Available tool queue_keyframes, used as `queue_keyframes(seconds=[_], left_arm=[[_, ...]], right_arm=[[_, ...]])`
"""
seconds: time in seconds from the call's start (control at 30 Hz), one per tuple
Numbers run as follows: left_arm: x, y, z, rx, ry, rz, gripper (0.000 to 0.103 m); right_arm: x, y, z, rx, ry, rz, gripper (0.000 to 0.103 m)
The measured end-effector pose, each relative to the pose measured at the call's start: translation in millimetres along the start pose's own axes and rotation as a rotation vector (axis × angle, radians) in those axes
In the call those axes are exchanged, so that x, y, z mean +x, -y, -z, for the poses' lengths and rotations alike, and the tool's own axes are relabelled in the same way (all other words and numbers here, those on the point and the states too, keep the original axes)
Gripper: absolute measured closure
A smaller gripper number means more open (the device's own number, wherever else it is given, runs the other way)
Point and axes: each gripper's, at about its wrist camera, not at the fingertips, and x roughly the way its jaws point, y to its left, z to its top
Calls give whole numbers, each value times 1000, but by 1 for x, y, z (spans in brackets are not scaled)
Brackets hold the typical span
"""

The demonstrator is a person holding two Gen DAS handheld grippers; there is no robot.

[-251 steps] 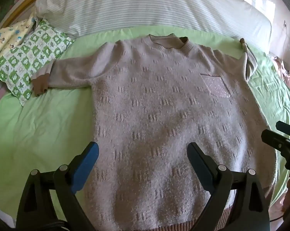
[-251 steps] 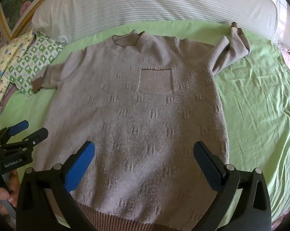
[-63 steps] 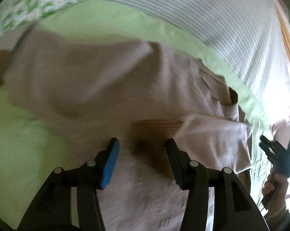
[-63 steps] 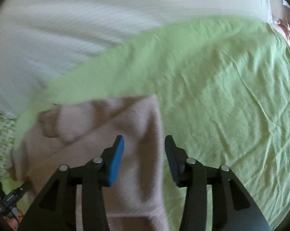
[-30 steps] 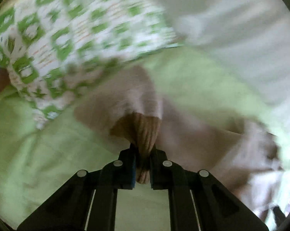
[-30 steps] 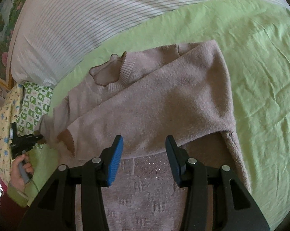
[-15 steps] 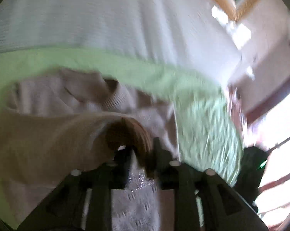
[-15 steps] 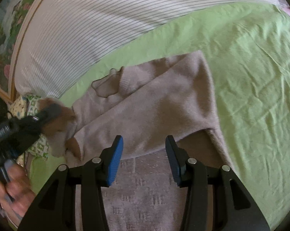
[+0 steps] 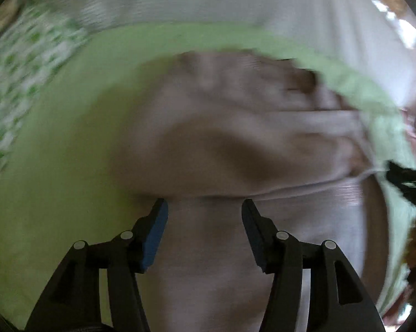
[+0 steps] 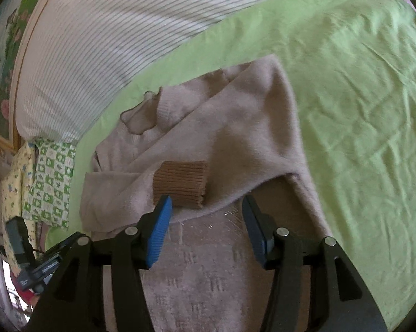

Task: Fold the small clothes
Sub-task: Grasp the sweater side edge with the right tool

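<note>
A beige knit sweater [image 10: 235,127] lies on the green bed sheet [image 10: 360,96] with both sleeves folded across its chest. The brown ribbed cuff [image 10: 180,182] of the left sleeve rests on top of the right sleeve. My right gripper [image 10: 205,207] is open and empty, hovering just above the cuff and the sweater's body. My left gripper [image 9: 205,210] is open and empty over the sweater [image 9: 235,144] in a blurred view. The left gripper's body also shows at the lower left of the right wrist view [image 10: 36,265].
A white striped duvet [image 10: 111,27] lies along the far side of the bed. A green checked pillow [image 10: 53,182] and a yellow patterned cloth [image 10: 14,182] sit at the left. The right gripper shows at the right edge of the left wrist view [image 9: 407,185].
My left gripper carried the left sleeve's cuff across the chest, let it go and opened. The cuff now lies on the folded right sleeve. The right gripper has barely moved.
</note>
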Motion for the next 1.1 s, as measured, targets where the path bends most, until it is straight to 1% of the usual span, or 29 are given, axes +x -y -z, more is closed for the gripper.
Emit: queue_keyframes(seconds=[0.1, 0.17, 0.23, 0.3, 0.33, 0.37, 0.4, 0.43, 0.47, 0.53, 0.57, 0.6, 0.63, 0.67, 0.7, 0.73, 0.77, 0.8, 0.87, 0.97, 1.03, 1.1], left_arm=[[23, -37, 4, -47, -39, -73, 47], [33, -43, 2, -57, -45, -97, 47], [42, -47, 0, -65, -42, -103, 47], [49, -44, -2, -67, -45, -124, 47], [51, -43, -3, -68, -41, -125, 47], [53, -41, -4, -67, -35, -133, 47], [55, -40, -4, -66, -32, -140, 47], [56, -38, -6, -67, -29, -142, 47], [57, -35, -9, -70, -24, -140, 47], [56, -30, -14, -80, -14, -142, 47], [55, -29, -16, -84, -9, -139, 47], [55, -27, -19, -86, -3, -139, 47], [54, -26, -22, -90, 4, -144, 47], [54, -24, -24, -97, 10, -148, 47], [54, -22, -27, -108, 15, -145, 47], [56, -20, -30, -124, 19, -140, 47], [58, -20, -32, -147, 22, -144, 47], [58, -20, -34, -163, 21, -145, 46], [62, -18, -35, -203, 21, -151, 45], [64, -17, -32, -257, 32, -203, 45], [61, -28, -29, -321, 49, -212, 45], [56, -36, -23, -385, 61, -208, 46]], right_arm=[[18, -7, -5, -17, -25, -4, 49], [35, -8, -10, -9, -67, 14, 49], [57, -10, -13, -2, -122, 18, 48], [76, -11, -13, 1, -175, 64, 48], [84, -11, -13, 12, -190, 42, 48], [88, -13, -14, 14, -195, 26, 53], [90, -17, -16, -2, -195, 19, 65], [89, -23, -20, -37, -199, 24, 92], [84, -30, -26, -62, -188, 12, 93], [56, -41, -46, -78, -122, -84, 95], [37, -46, -57, -94, -86, -166, 95], [5, -52, -73, -108, -18, -241, 96], [-14, -53, -81, -117, 25, -284, 96], [-38, -52, -91, -136, 81, -306, 96], [-57, -49, -98, -163, 133, -283, 96], [-68, -42, -103, -184, 167, -239, 96], [-69, -30, -106, -181, 158, -214, 96], [-62, -13, -107, -153, 131, -187, 96], [-44, 16, -103, -100, 81, -100, 96], [-5, 52, -81, -45, -20, 14, 96], [12, 64, -65, -24, -61, 51, 96], [16, 69, -57, -31, -64, 67, 96]])
